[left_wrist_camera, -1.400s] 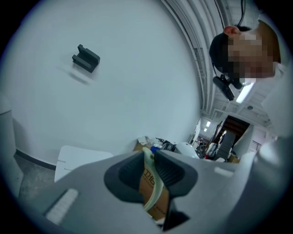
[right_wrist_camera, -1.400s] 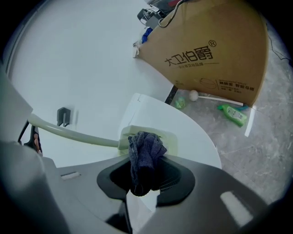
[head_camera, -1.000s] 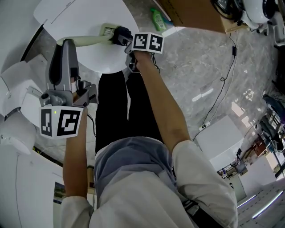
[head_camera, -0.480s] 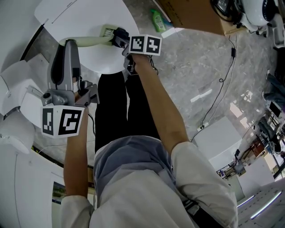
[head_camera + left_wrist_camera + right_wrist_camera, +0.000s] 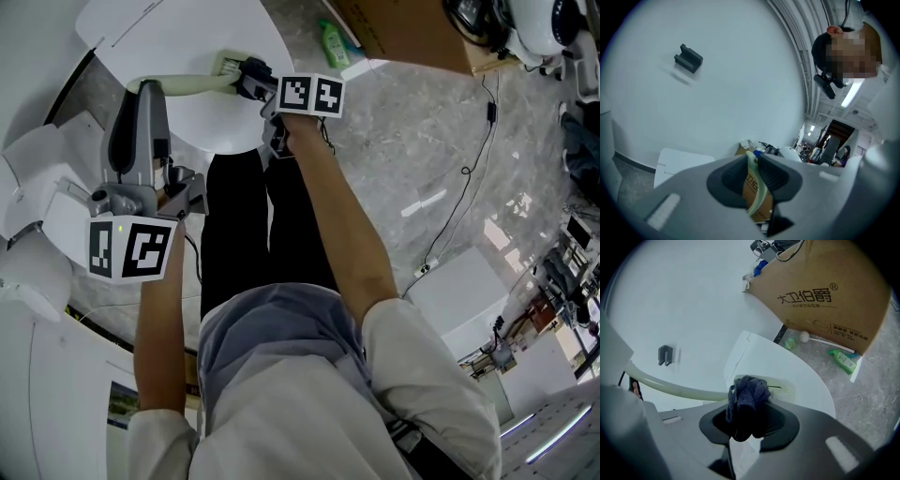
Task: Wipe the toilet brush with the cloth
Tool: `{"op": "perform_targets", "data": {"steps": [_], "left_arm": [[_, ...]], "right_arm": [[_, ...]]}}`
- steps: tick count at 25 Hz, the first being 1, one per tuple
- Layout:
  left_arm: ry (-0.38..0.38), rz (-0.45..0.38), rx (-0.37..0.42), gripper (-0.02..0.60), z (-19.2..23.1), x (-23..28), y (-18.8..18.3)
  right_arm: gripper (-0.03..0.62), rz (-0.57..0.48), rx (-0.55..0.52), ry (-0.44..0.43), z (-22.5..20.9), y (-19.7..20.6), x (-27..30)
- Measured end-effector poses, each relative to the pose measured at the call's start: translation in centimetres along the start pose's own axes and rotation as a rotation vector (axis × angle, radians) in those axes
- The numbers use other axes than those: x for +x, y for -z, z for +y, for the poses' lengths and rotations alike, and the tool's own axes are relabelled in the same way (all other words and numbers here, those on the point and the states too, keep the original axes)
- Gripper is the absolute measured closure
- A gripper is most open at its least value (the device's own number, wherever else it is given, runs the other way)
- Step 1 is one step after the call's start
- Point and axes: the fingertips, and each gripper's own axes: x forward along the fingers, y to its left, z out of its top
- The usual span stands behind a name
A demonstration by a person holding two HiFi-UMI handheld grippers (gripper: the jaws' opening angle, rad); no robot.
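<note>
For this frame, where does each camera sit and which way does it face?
Head view: on the person's head, facing steeply down at the lid; shows arms, torso, left gripper and right gripper.
Left gripper view: on the left gripper, facing along its jaws, shut on the brush handle, toward a wall; the person's head shows.
Right gripper view: on the right gripper, facing along its jaws, shut on the cloth, toward the lid; only its jaws show.
Shared: the brush handle shows in all three.

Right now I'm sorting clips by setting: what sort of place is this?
Likely a toilet mock-up in a lab or workshop: a white toilet stands by a cardboard box, a cable trails across the grey floor.
</note>
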Motion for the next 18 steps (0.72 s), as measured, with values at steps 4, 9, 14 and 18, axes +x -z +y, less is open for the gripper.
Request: {"op": "perform_targets", "data": {"steps": [4, 9, 14, 18], "left_arm": [[-0.003, 0.000, 0.000, 0.581, 0.0, -0.1, 0.0], [-0.006, 0.000, 0.002, 0.581, 0.0, 0.0, 0.0], [-0.009, -0.003, 0.001, 0.581, 0.0, 0.0, -0.1], [-0.011, -0.004, -0.001, 0.581, -0.1, 0.0, -0.2]], "right_arm": [[0.496, 0.005, -0.001, -0.016, 0.4, 0.0, -0.3], [0.496, 0.004, 0.005, -0.026, 0.6, 0.0, -0.6], [0.496, 0.003, 0.002, -0.024, 0.9, 0.0, -0.9], [0.494, 0.003, -0.008, -0.020, 1.2, -0.1, -1.2]]}}
